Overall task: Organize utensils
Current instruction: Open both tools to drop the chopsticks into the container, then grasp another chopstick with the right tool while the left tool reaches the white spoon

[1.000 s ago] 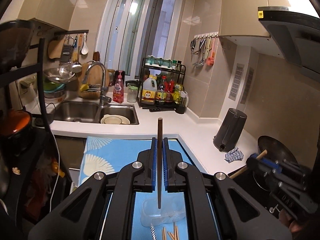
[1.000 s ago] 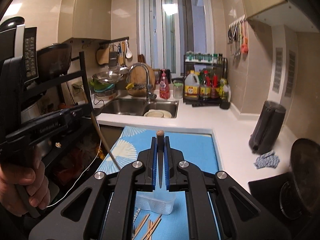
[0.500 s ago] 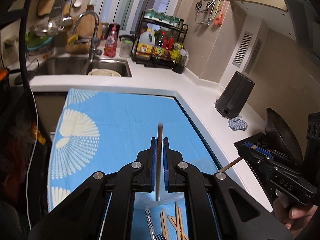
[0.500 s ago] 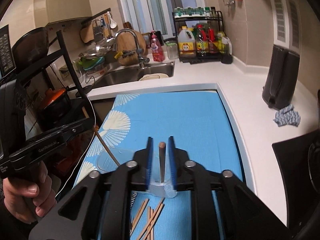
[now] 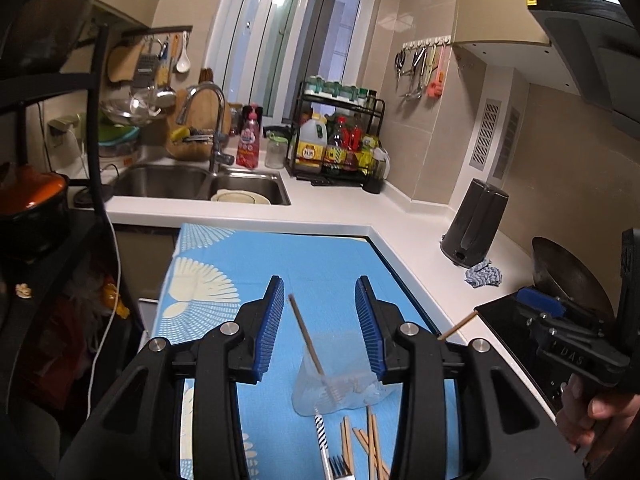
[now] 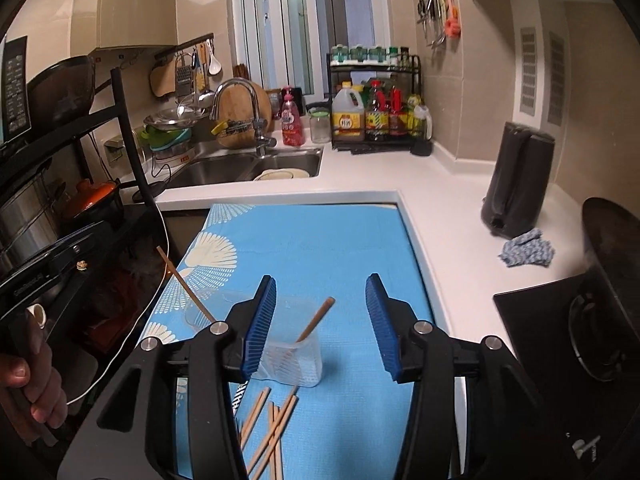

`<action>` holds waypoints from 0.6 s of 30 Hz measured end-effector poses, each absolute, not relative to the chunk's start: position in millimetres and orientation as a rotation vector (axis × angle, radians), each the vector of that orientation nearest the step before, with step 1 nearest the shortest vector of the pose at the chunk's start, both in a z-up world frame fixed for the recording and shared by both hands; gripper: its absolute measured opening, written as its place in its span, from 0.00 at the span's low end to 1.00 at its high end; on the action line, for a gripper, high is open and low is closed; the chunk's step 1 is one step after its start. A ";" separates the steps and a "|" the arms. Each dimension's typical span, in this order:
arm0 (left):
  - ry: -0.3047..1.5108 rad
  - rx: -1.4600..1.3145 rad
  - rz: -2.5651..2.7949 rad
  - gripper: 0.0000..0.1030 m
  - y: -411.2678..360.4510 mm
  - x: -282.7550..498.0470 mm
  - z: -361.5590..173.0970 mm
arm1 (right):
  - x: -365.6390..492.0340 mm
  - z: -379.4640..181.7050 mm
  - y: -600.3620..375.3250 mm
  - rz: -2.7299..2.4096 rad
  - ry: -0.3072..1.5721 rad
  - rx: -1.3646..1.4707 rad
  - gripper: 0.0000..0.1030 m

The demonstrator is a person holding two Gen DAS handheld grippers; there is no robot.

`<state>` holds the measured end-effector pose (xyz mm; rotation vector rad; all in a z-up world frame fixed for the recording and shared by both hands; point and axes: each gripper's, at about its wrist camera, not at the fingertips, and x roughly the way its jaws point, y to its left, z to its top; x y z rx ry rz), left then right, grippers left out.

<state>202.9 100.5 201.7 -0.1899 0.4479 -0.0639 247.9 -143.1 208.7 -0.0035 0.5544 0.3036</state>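
Both the left gripper (image 5: 319,326) and right gripper (image 6: 321,322) have jaws opening and grip nothing, each chopstick (image 5: 306,338) leaning free in a clear cup (image 6: 294,364) just ahead, whose base the fingers partly hide.

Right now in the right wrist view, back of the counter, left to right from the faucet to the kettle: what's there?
Faucet → pink soap bottle → glass jar → black condiment rack → dark kettle.
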 end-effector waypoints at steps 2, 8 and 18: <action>0.436 -0.178 -0.058 0.36 99.4 184.3 199.6 | 230.3 211.2 -150.1 0.307 0.517 0.002 0.46; 0.430 -0.129 -0.038 0.36 87.1 125.8 170.4 | 158.9 190.0 -168.1 0.331 0.420 0.026 0.46; 0.471 -0.162 -0.032 0.16 65.1 49.7 73.1 | 70.4 82.6 -172.2 0.268 0.384 0.081 0.23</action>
